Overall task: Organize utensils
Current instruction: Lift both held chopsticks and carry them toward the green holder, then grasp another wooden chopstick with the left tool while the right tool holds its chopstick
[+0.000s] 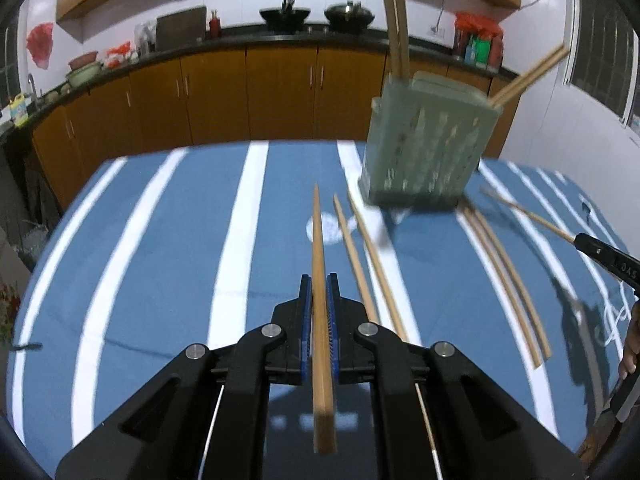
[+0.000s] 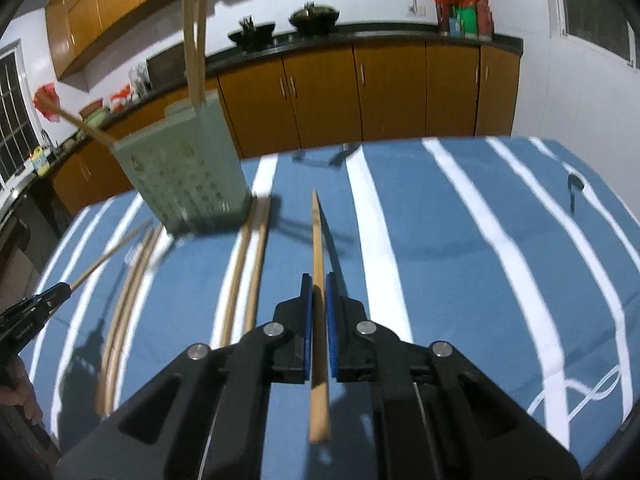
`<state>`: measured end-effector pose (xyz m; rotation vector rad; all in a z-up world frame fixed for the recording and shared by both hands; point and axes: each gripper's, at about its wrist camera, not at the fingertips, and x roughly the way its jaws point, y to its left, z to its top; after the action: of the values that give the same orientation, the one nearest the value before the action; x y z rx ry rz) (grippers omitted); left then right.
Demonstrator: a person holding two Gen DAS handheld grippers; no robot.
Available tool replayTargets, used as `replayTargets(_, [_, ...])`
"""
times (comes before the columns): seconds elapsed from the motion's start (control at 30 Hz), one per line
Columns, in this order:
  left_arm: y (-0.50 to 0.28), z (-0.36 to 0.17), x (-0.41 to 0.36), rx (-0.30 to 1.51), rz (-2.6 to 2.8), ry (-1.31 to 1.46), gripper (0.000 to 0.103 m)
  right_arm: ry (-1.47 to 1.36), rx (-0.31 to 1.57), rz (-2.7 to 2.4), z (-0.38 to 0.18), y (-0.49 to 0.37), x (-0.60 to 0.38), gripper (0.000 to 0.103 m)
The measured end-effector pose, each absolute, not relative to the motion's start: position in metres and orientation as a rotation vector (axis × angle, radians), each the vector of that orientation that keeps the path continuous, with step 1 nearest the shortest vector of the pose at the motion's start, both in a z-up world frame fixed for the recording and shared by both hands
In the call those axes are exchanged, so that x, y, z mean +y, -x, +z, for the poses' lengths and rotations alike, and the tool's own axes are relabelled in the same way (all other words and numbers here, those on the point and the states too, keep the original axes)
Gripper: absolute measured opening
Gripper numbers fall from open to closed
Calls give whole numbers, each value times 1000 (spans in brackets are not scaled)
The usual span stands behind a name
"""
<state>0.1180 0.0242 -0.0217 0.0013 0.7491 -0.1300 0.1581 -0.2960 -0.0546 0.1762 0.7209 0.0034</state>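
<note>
Chopsticks [image 1: 320, 280] of pale bamboo, slender and tapered, one gripped per gripper.

chopsticks [image 1: 322, 320]: matt wood | holder [image 1: 428, 148]: plastic, likely | tablecloth [image 1: 160, 240]: cloth

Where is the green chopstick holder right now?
In the left wrist view the green chopstick holder stands far right on the striped tablecloth, loose chopsticks lying before it.

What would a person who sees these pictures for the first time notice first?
Each pair of tongs is shut on one wooden chopstick: the left tongs hold the left chopstick, the right tongs the right chopstick. Behind them a pale green perforated chopstick holder stands on the blue-and-white striped tablecloth, with loose chopsticks lying beside it.
</note>
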Motion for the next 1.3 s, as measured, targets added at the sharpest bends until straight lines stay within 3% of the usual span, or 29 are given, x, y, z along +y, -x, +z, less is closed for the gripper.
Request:
replayTargets(0.6, [-128,54,30,551,-130,33,4,-191,495,6,22,-155,-310,8])
replayTargets(0.9, [-140,-16,48,726,-115,-34,5,-205,506,17,16,-149,-307,8])
replayTargets(1.0, [-146,-35,62,765,-112,-57,13,-213,509,18,15,-148,-309,8])
replayTargets(1.1, [-150,-48,76,796,-111,-90,36,-215,508,18,14,-146,-310,8])
replayTargets(1.3, [-146,-71,89,860,-136,-153,36,-216,510,19,14,-145,-310,8])
